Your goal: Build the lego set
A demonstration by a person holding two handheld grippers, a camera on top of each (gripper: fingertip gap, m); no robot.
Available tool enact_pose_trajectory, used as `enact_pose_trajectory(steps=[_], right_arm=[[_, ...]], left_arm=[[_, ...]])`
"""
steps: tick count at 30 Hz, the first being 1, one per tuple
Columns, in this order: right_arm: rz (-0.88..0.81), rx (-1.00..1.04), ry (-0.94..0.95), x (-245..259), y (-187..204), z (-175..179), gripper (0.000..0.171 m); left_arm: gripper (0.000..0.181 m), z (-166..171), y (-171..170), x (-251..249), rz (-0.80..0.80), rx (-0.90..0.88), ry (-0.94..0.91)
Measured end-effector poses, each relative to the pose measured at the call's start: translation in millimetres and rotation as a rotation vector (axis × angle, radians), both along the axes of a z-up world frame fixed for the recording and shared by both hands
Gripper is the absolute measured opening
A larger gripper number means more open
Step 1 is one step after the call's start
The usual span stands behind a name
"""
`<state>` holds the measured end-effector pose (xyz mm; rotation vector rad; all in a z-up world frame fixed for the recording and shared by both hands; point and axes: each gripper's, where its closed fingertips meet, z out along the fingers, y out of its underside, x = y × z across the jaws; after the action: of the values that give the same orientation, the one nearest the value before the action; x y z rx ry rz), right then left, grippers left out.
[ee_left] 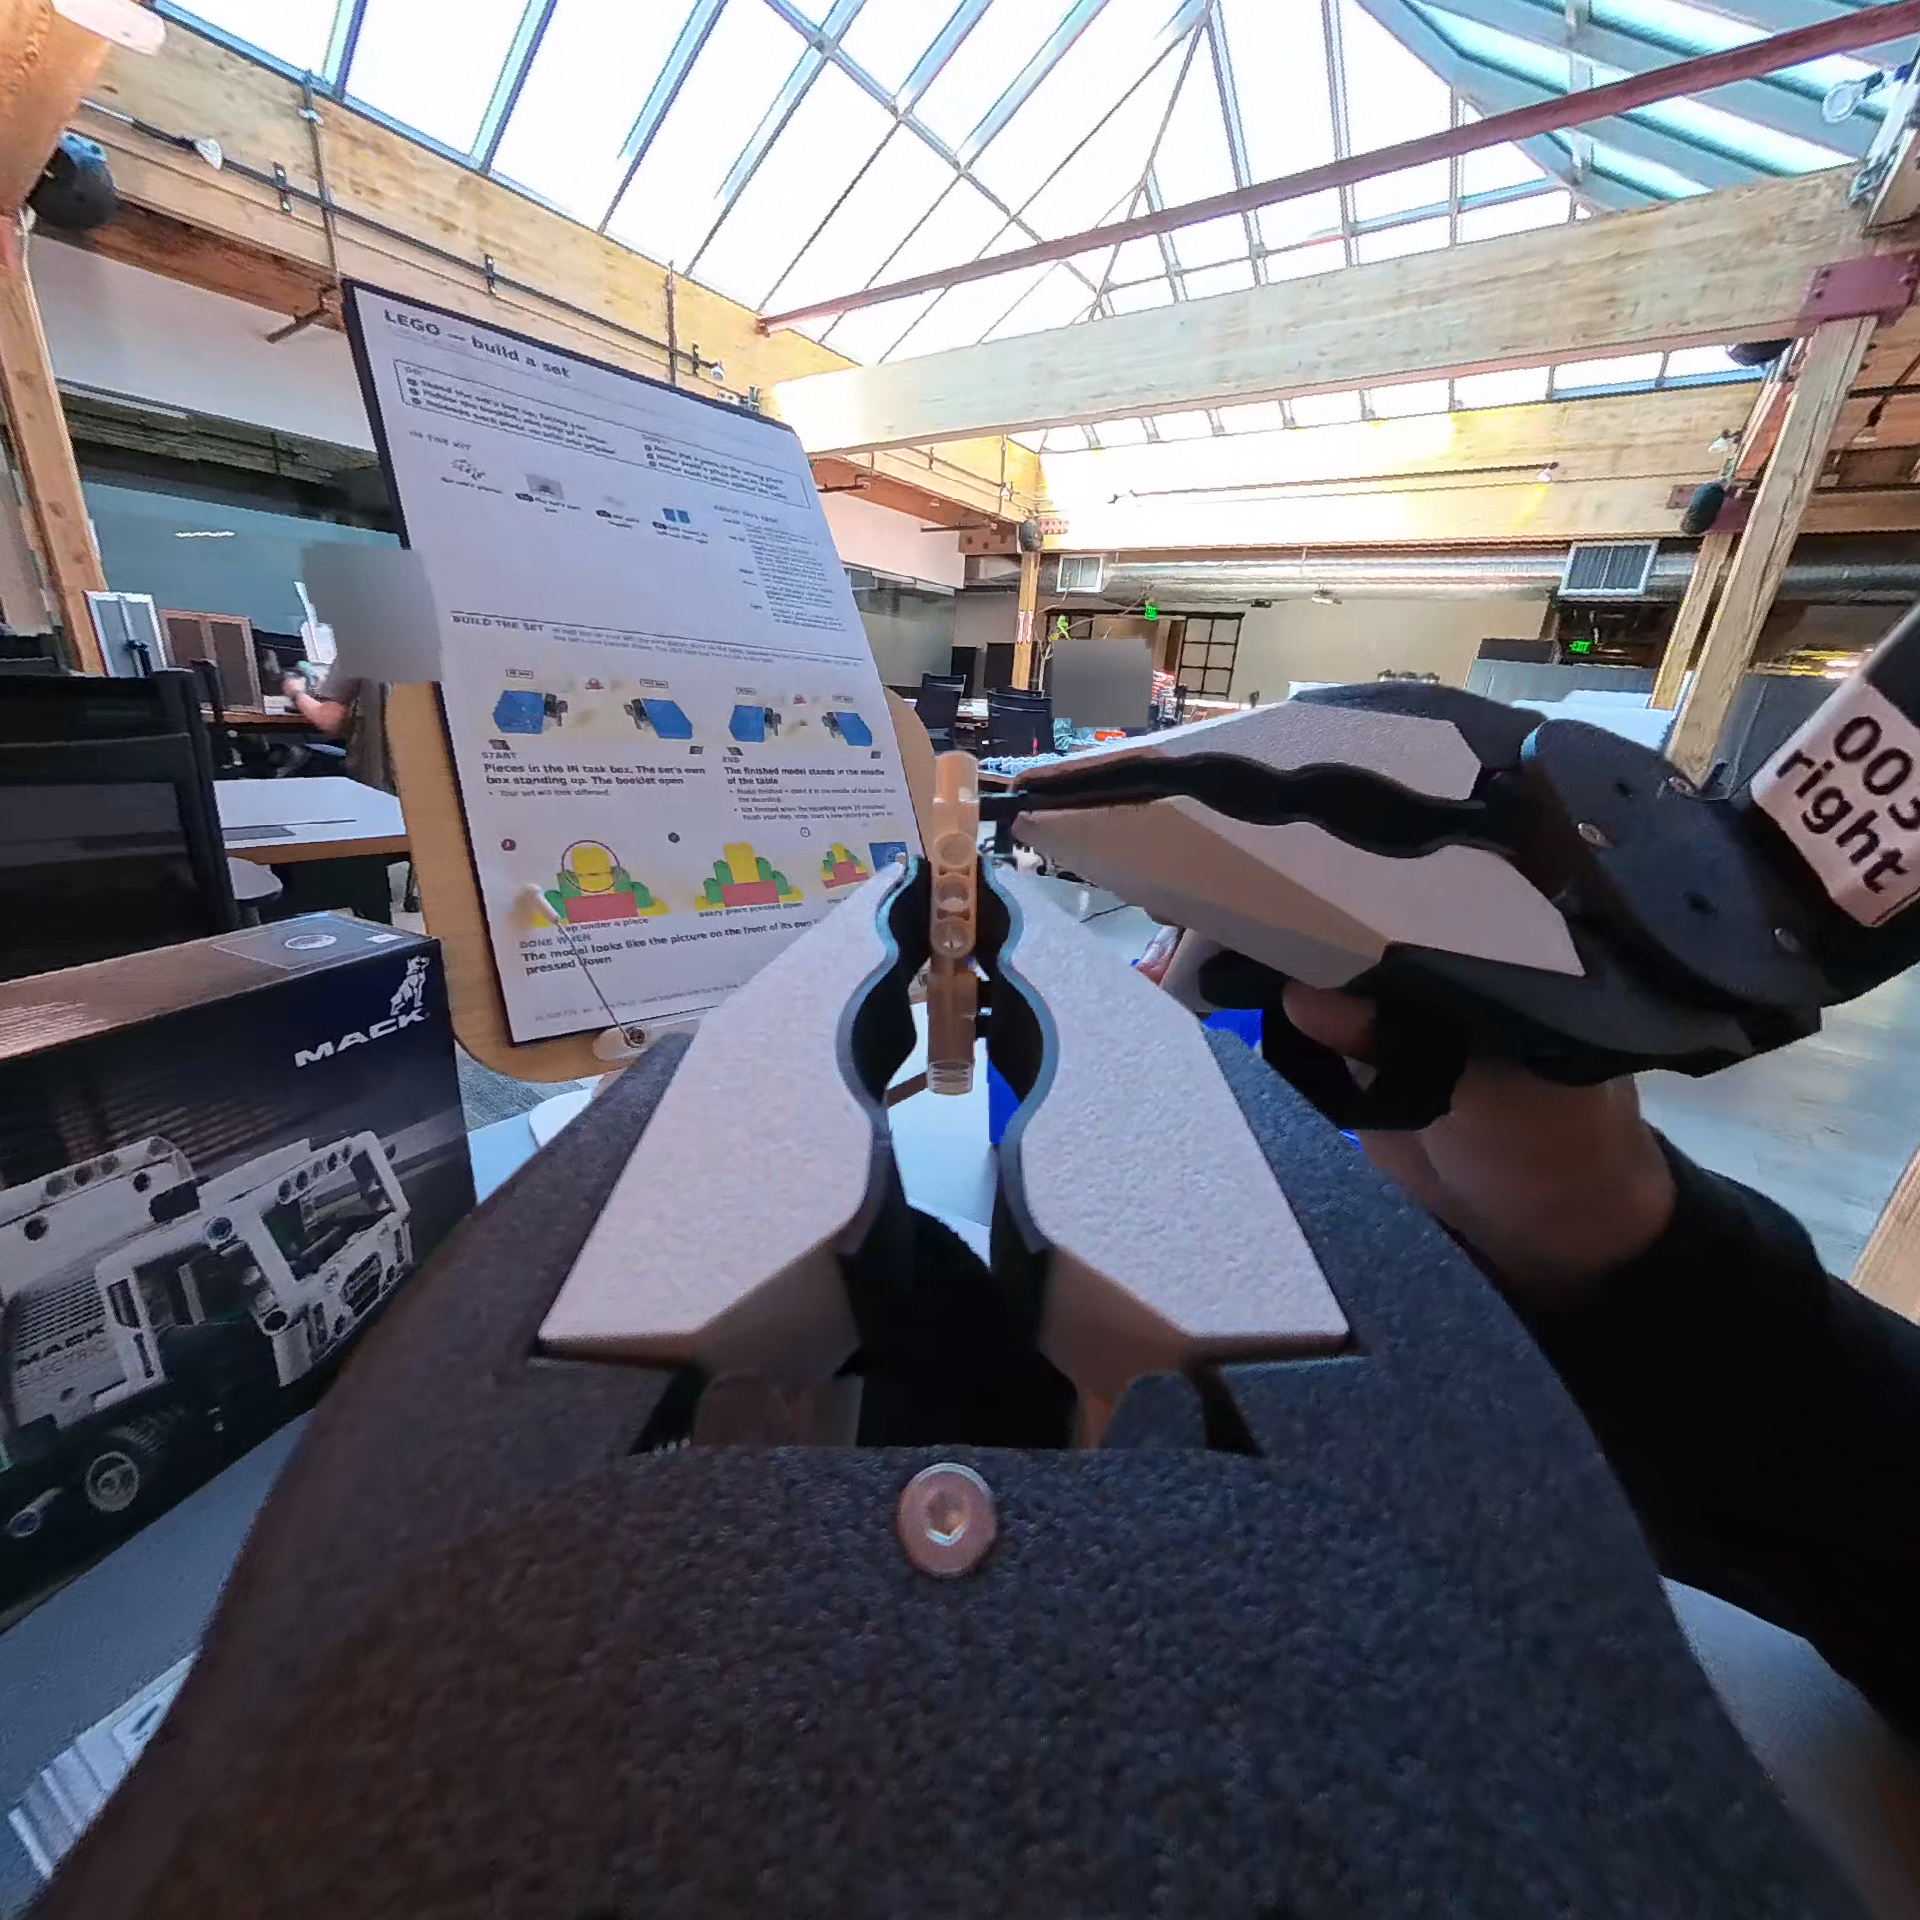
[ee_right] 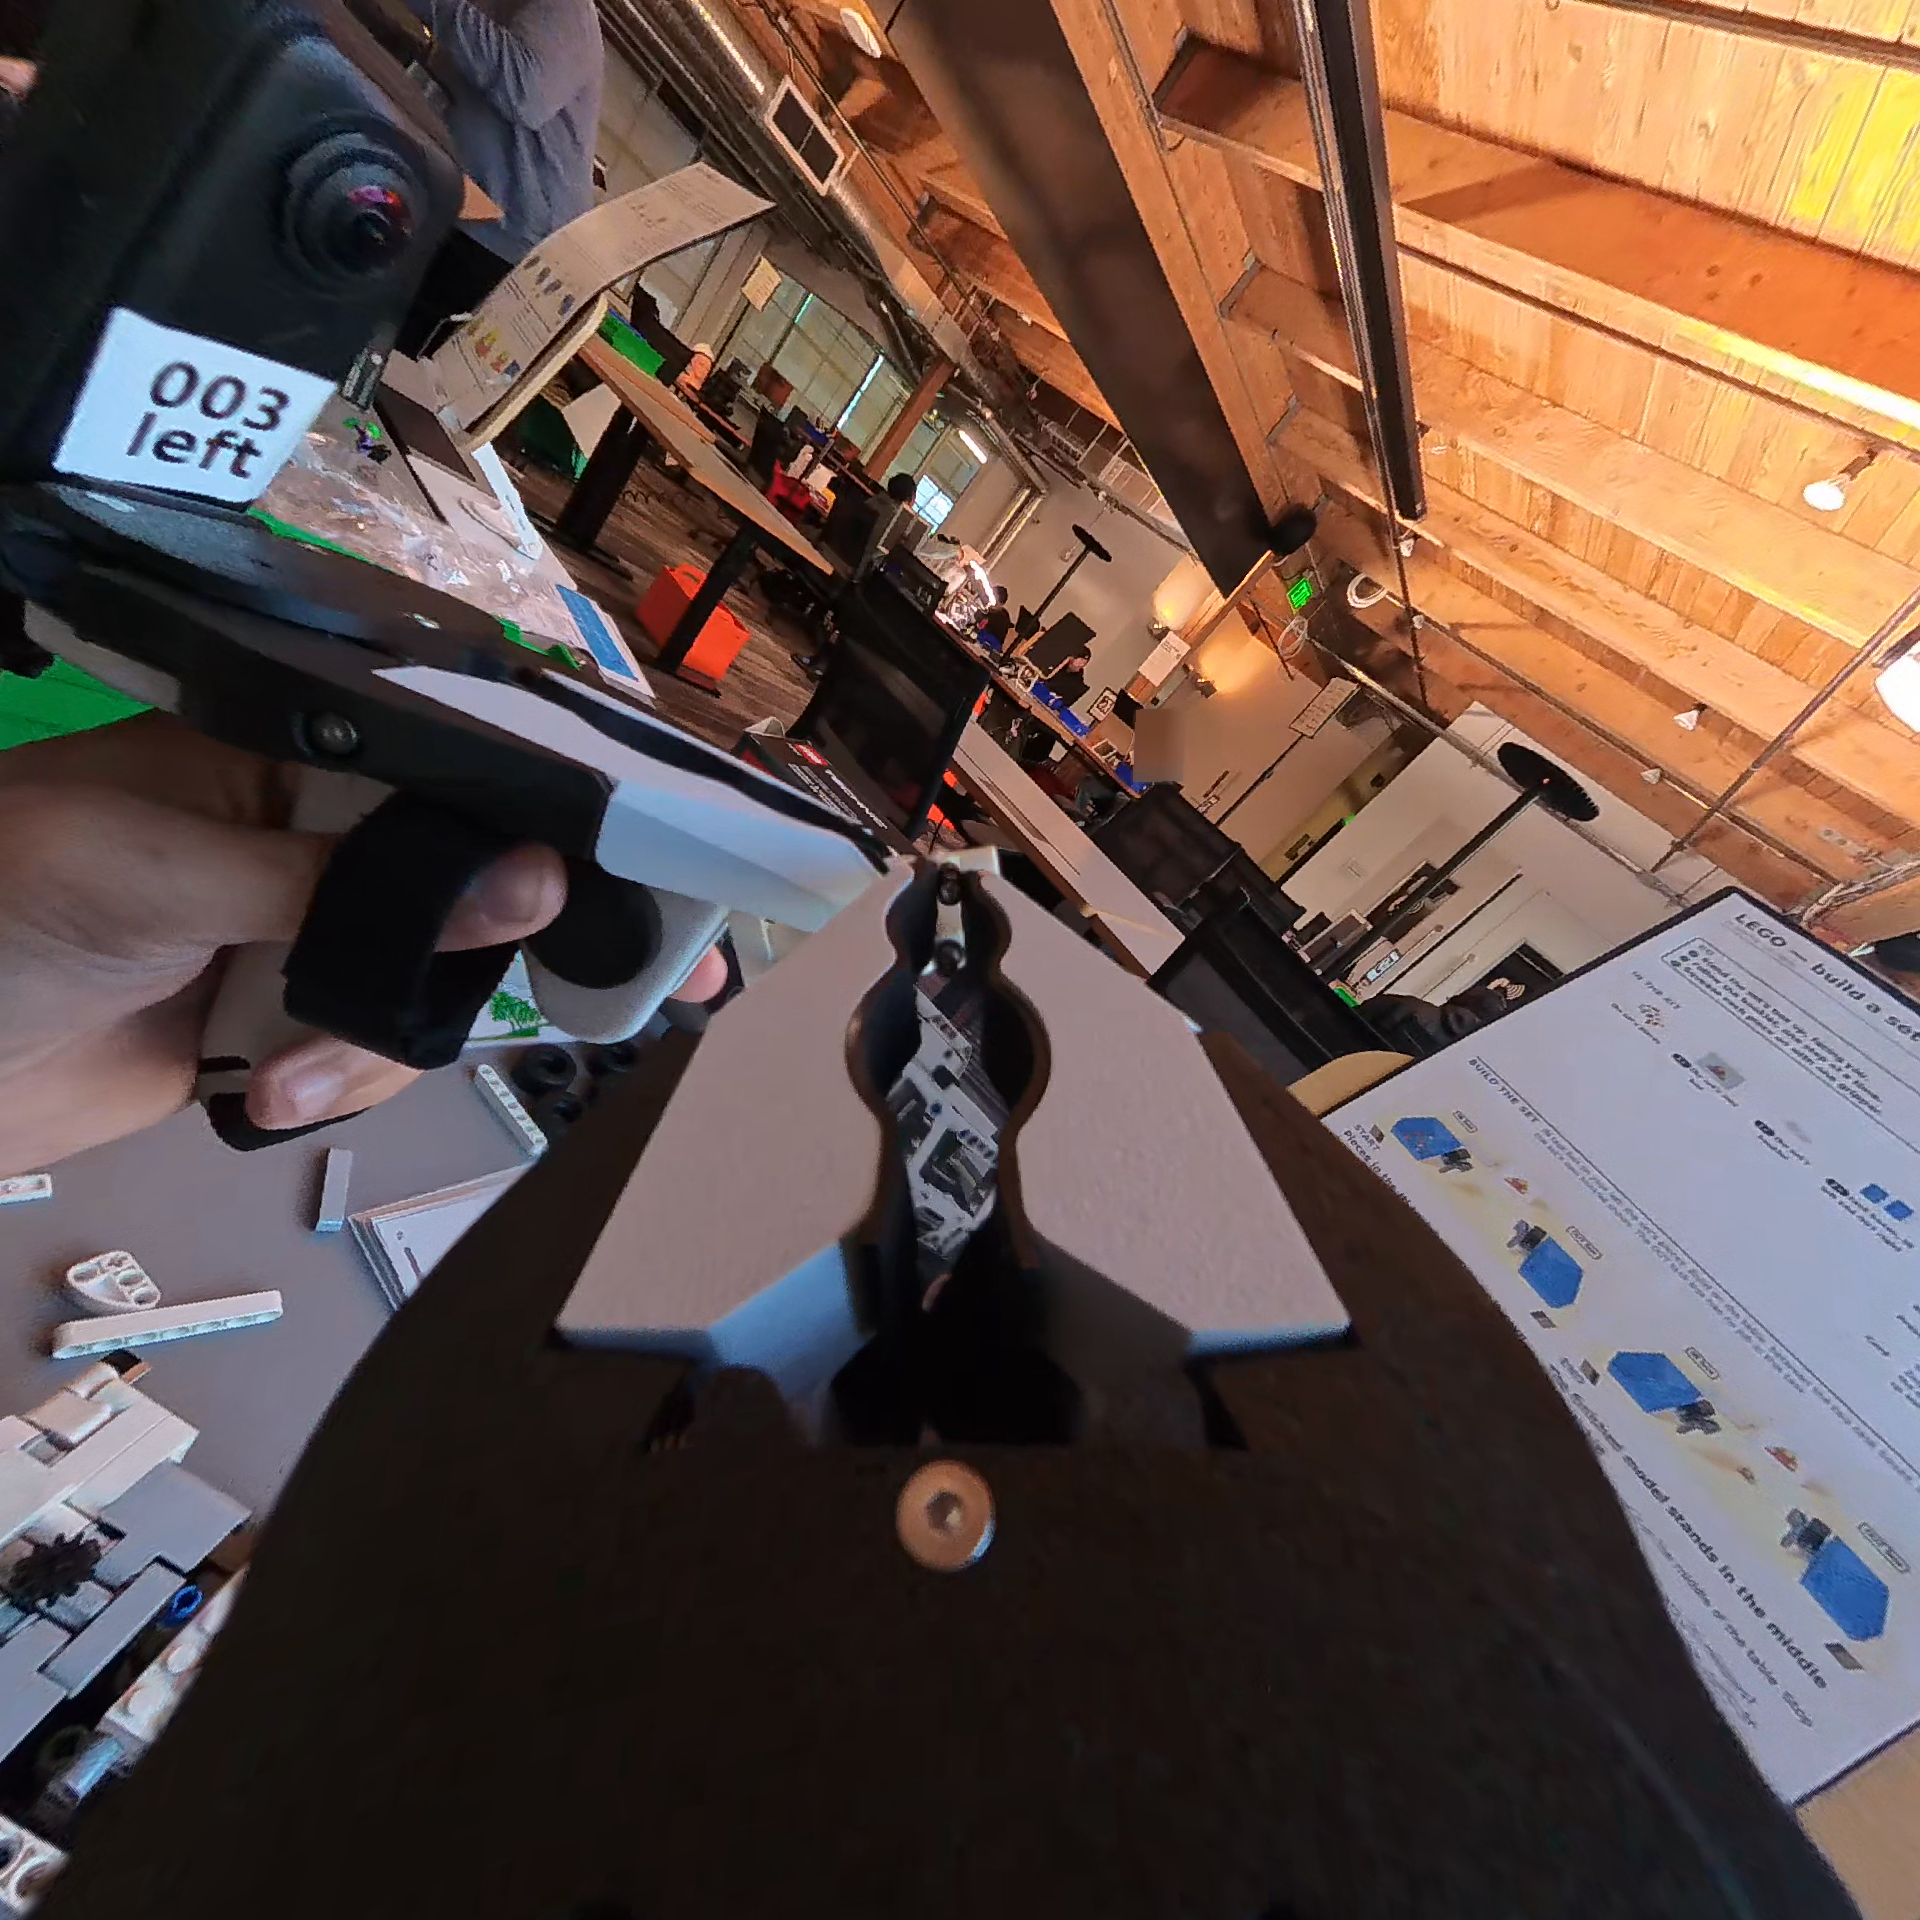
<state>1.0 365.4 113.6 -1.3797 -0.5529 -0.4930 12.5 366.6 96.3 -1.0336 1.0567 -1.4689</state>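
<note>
1. L gripper clamped on a tan beam, held upright above the table; beam top pokes past the fingertips
2. R gripper comes in from the right of the beam, fingers together on a small black pin, tip just beside the beam's upper end; can't tell if touching
3. Set box stands left of the beam, truck picture facing the cam
4. Instruction sheet on a wooden stand, behind the beam
5. Right wrist view: loose white beams, black rings and a part-built white assembly lie on the table, below and left of the beam
</note>
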Motion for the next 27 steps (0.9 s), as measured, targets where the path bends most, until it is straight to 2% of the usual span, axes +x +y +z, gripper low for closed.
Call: enact_pose_trajectory(steps=[27], right_arm=[[-0.001,-0.021,0.002,4.1,2.5,-4.6,0.003]], left_arm=[[0.006,-4.3,6.7,6.6,0.033,0.030,0.036]])
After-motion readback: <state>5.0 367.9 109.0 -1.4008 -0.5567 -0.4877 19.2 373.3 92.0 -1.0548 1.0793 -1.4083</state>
